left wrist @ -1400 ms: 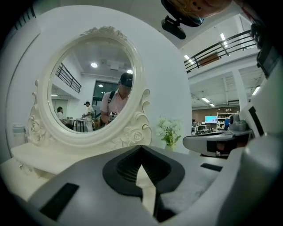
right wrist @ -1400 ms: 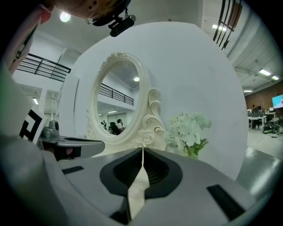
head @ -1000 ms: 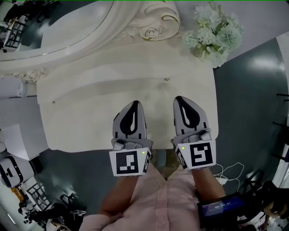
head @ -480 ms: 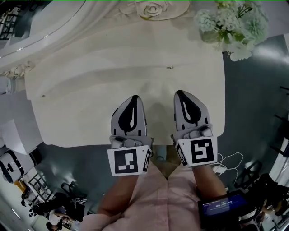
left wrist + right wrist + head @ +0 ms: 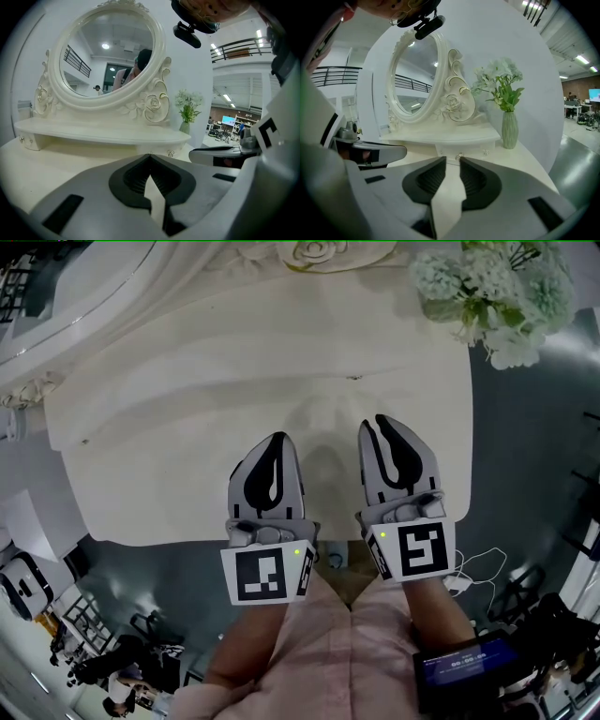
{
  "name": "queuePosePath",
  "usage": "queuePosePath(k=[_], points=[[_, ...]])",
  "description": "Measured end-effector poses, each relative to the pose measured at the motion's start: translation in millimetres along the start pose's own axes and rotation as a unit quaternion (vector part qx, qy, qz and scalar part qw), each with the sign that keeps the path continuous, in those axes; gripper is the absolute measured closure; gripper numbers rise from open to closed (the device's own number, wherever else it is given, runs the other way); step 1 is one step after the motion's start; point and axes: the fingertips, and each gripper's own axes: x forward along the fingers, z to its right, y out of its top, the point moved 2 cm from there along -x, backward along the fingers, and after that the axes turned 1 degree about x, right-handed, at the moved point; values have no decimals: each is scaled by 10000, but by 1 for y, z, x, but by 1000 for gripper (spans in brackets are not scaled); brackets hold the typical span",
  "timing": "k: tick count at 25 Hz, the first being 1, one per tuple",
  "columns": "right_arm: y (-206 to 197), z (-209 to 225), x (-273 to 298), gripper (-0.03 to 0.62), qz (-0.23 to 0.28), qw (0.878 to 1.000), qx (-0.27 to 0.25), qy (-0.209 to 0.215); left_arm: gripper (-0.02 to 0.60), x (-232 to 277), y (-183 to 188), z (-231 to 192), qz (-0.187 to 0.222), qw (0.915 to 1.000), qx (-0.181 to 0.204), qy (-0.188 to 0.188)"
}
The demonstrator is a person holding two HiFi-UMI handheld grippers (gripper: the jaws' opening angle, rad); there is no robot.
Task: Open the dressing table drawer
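OK, approach step, nothing grasped yet. In the head view both grippers hover over the front part of the dressing table [image 5: 178,418], lower middle of the frame, side by side but apart. The left gripper [image 5: 276,438] has its jaws clenched tip to tip with nothing in them, as the left gripper view confirms [image 5: 150,157]. The right gripper [image 5: 378,422] has jaws opening, a narrow gap only. In the right gripper view [image 5: 453,162] nothing sits between the pads.

The target is the drawer [image 5: 445,150], in the low raised shelf under the mirror [image 5: 415,70]. Its knob [image 5: 460,156] shows at frame centre, just beyond the right jaw tips and roughly in line with the gap. The tips look near it but not touching. In the head view the knob [image 5: 353,378] is a small dot above and slightly left of the right gripper, upper middle of the frame. The drawer front looks flush, so it is not opened yet. The flowers [image 5: 487,292] are at upper right and their vase [image 5: 509,129] is right of the drawer, well clear of the path.

Judged step: lining up the right gripper on the knob. The next move calls for a wider opening, a short push forward so the pads straddle the knob, a firm close, then a straight pull back toward the bottom of the frame. The knob is small and rounded, so slip is the risk. The left gripper seems idle and probably isn't needed.
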Motion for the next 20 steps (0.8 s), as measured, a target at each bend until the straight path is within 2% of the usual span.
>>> queuePosePath(k=[1,2,20], points=[[-1,0,2,471,-26,10000,3,15,560,1,0,0,-5,10000,0,-2],[-2,1,4,426,-67,10000,0,21,560,2,0,-1,-17,10000,-2,0],[-1,6,37,417,-215,9998,-48,6,560,19,-5,-15,-232,9996,-122,91]])
